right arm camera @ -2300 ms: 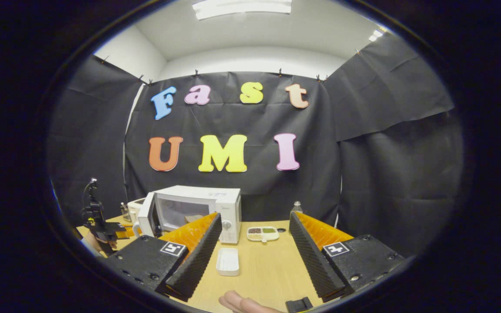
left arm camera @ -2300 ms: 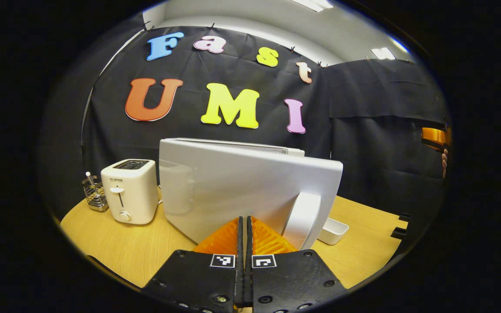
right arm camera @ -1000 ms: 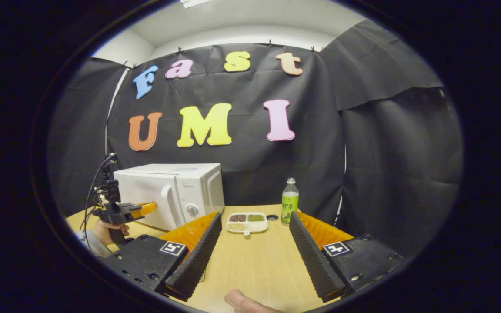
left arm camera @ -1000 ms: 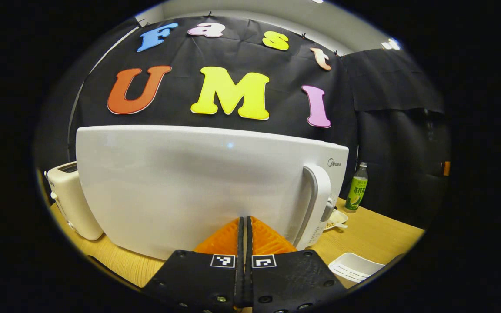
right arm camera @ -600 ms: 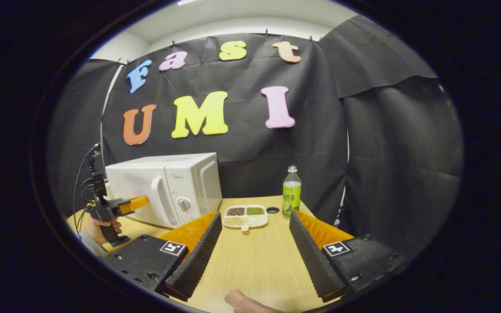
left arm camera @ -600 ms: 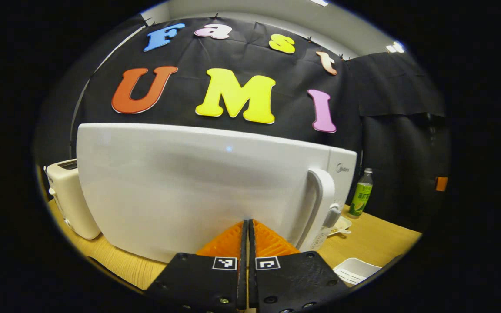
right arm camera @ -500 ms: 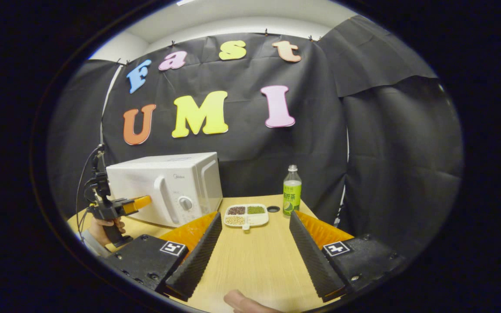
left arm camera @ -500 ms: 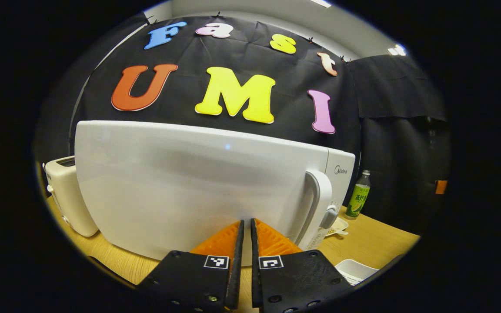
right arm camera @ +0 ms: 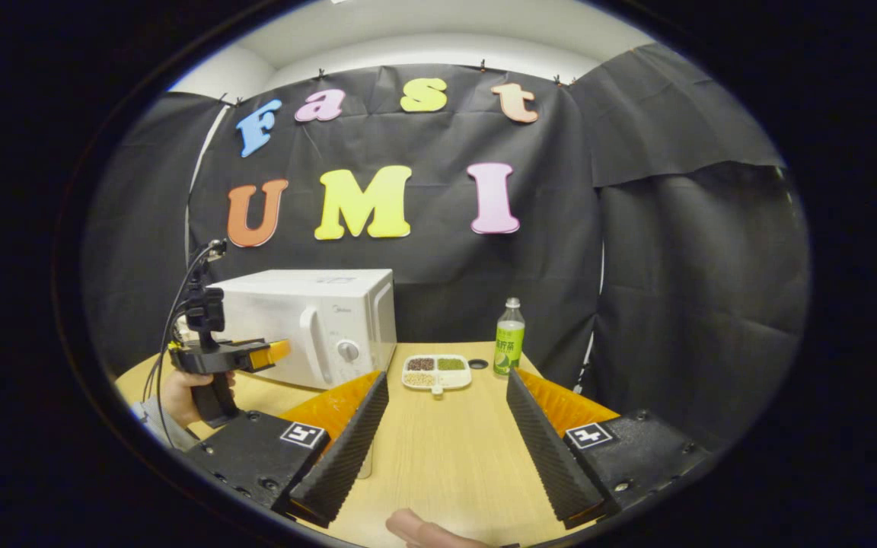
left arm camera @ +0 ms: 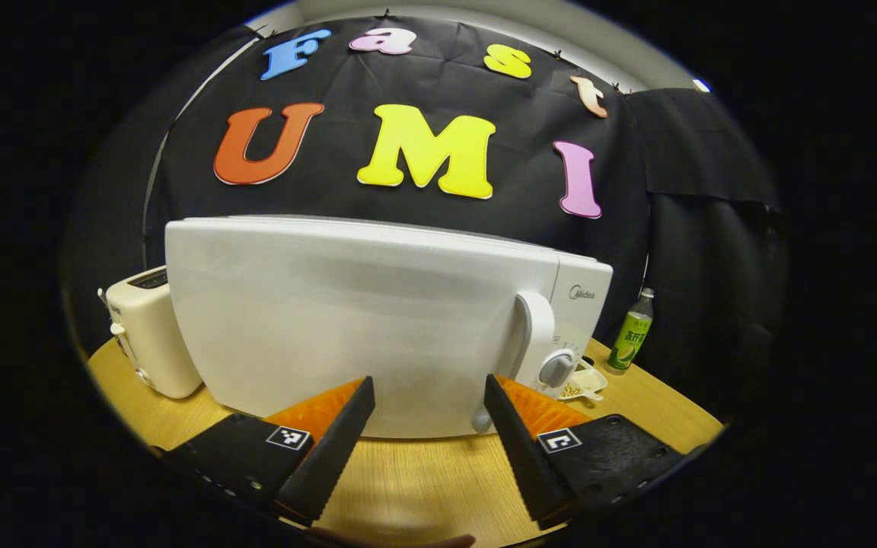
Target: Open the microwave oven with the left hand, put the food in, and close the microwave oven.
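The white microwave oven (left arm camera: 362, 320) stands close in front in the left gripper view, its door shut flat against the body, so the inside is hidden. Its upright handle (left arm camera: 528, 335) and a round knob (left arm camera: 558, 367) sit at its right side. My left gripper (left arm camera: 427, 384) is open just short of the door, holding nothing. In the right gripper view the microwave oven (right arm camera: 309, 316) stands at the left with the left gripper (right arm camera: 267, 352) in a person's hand before it. My right gripper (right arm camera: 446, 380) is open and empty over the table.
A cream toaster (left arm camera: 149, 342) stands left of the oven. A green bottle (right arm camera: 509, 335), a divided dish of grains (right arm camera: 436, 371) and a small black disc (right arm camera: 478, 364) sit on the wooden table (right arm camera: 446, 457). A white tray (right arm camera: 365, 460) peeks out behind my right gripper's left finger.
The microwave door swung fully shut under the push of the left gripper's shut fingers. That gripper then drew back a little and opened. The right gripper stayed open.
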